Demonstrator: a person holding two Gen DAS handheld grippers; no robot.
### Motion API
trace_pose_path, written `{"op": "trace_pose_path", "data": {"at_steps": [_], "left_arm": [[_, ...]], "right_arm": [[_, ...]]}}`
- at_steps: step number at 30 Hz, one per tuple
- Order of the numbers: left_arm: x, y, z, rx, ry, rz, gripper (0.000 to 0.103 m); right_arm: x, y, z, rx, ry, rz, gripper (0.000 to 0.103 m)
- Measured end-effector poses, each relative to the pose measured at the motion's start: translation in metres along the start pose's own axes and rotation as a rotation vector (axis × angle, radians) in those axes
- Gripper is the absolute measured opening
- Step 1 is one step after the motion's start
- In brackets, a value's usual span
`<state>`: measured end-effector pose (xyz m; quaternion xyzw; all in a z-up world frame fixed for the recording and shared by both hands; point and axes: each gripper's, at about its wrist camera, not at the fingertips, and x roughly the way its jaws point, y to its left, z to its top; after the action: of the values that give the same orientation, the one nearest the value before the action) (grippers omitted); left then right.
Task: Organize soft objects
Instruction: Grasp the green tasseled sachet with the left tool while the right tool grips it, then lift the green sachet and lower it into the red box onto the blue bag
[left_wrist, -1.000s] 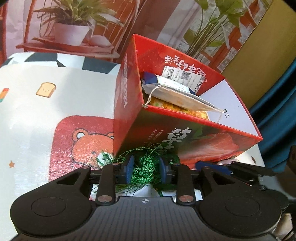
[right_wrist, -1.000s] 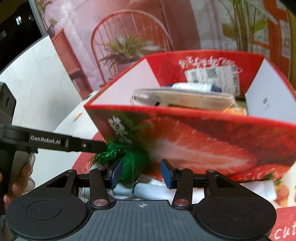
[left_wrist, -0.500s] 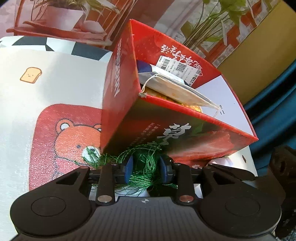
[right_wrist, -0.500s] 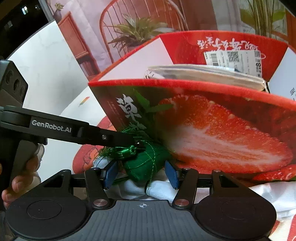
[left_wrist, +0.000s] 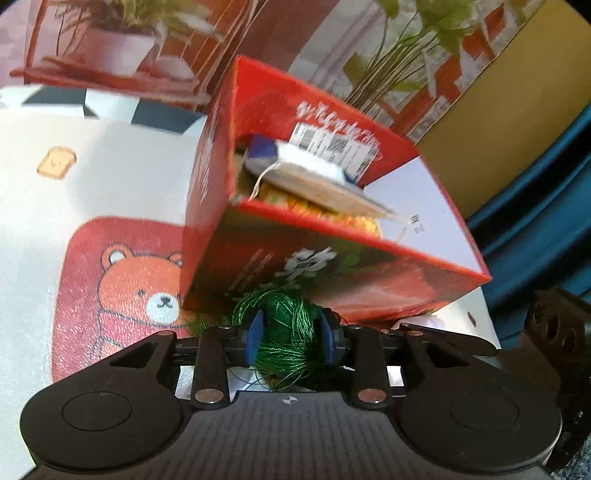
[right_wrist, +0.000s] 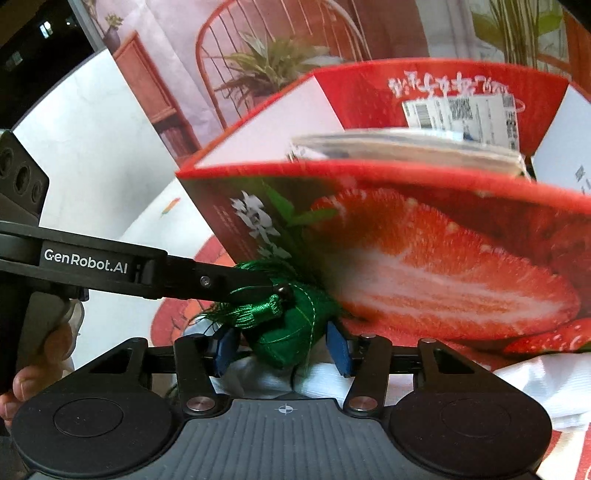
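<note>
left gripper (left_wrist: 290, 341) clamping green tassel (left_wrist: 284, 332), red box (left_wrist: 332, 251) edge just beyond (touching)

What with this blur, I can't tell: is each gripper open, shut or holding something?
Left gripper: shut on the green tassel.
Right gripper: open, jaws just closing further, green pouch between them, not gripped.

Staged home-style tabletop: cartoon bear tablecloth (left_wrist: 122, 280) beneath, printed backdrop (right_wrist: 258, 62) of chair and plants at twelve o'clock.
</note>
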<state>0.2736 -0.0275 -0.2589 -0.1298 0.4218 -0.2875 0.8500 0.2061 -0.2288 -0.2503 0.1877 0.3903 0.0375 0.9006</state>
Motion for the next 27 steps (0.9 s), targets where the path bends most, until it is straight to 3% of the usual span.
{"op": "trace_pose_path", "data": {"at_steps": [12,27], "left_arm": [[-0.058,-0.044,0.020,0.093,-0.179,-0.003,0.034],[-0.097,-0.110,0.095,0.256,-0.421,-0.036,0.034]], "right_arm": [[-0.058,0.024,0.032,-0.089,-0.164,0.035,0.048],[-0.124,0.040,0.123,-0.219,-0.439,-0.025,0.048]]}}
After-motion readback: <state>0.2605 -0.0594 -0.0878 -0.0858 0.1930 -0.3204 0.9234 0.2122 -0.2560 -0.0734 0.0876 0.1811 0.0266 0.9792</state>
